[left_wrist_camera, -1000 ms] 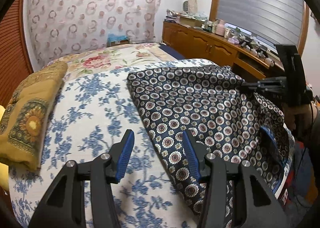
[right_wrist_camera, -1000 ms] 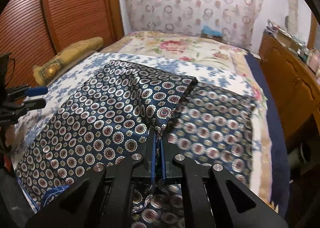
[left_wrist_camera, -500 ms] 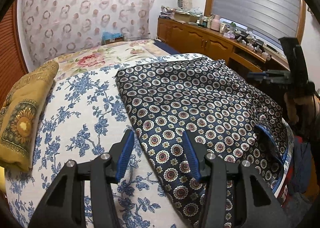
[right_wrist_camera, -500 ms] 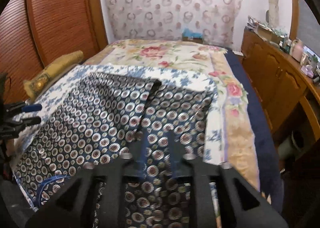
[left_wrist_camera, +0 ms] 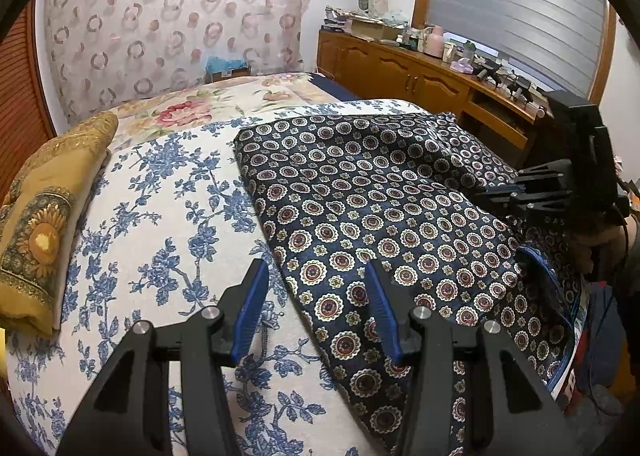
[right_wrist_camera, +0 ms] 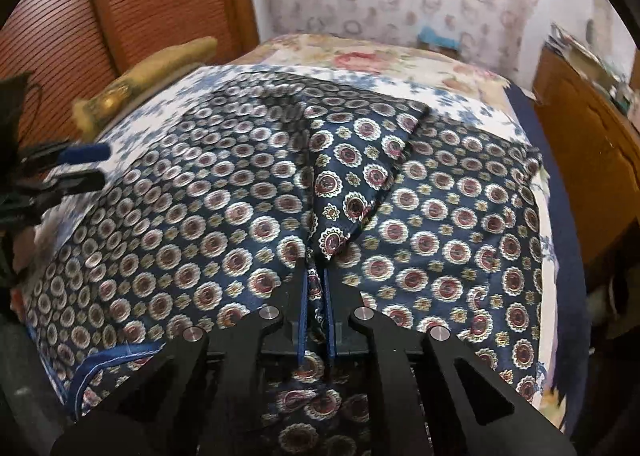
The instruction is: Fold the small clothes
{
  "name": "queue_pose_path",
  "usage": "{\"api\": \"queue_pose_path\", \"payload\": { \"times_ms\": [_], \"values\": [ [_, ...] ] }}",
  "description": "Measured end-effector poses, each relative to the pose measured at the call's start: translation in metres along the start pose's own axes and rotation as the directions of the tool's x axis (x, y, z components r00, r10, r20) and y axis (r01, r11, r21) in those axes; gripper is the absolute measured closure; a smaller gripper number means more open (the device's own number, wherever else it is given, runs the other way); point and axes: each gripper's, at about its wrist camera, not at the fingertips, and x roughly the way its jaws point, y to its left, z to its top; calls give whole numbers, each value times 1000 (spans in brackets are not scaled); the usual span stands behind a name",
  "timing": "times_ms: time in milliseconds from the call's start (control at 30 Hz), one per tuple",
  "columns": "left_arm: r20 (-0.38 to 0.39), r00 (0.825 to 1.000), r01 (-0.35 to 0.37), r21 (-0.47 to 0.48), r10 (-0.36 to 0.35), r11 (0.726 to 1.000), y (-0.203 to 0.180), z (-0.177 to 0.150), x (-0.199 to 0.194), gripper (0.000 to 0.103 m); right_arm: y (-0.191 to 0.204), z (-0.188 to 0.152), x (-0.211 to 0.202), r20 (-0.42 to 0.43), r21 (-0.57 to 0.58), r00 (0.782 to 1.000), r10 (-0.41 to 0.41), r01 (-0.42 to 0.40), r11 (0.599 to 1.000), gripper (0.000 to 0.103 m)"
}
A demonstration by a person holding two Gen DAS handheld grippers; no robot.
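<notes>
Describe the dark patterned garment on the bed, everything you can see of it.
The garment is dark navy, smooth and slightly shiny, printed all over with red-centred white-ringed medallions and small gold flowers, with a blue-trimmed edge at the near side. It lies spread on the blue-floral bedspread, partly folded, one flap doubled over the middle. The right gripper is shut on a pinched ridge of it; the left gripper, open, hovers at its edge.

Navy garment (left_wrist_camera: 380,208) patterned with red-and-cream medallions and small gold flowers, edged in blue; white bedspread (left_wrist_camera: 160,224) printed with blue floral sprays; mustard-yellow cushion (left_wrist_camera: 44,224) with a sunflower motif; black grippers with blue pads (left_wrist_camera: 250,308); pale curtain (left_wrist_camera: 180,16) with pink rings
</notes>
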Motion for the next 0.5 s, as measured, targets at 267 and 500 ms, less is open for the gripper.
{"api": "queue_pose_path", "payload": {
  "times_ms": [267,500],
  "values": [
    [-7,1000,16,25,-16,1000,-9,1,3,54,-26,1,-39,86,46,992,-91,87,995,102],
    [-10,999,41,37,-41,998,-20,2,4,54,-69,-20,-62,52,112,982,-181,174,978,101]
  ]
}}
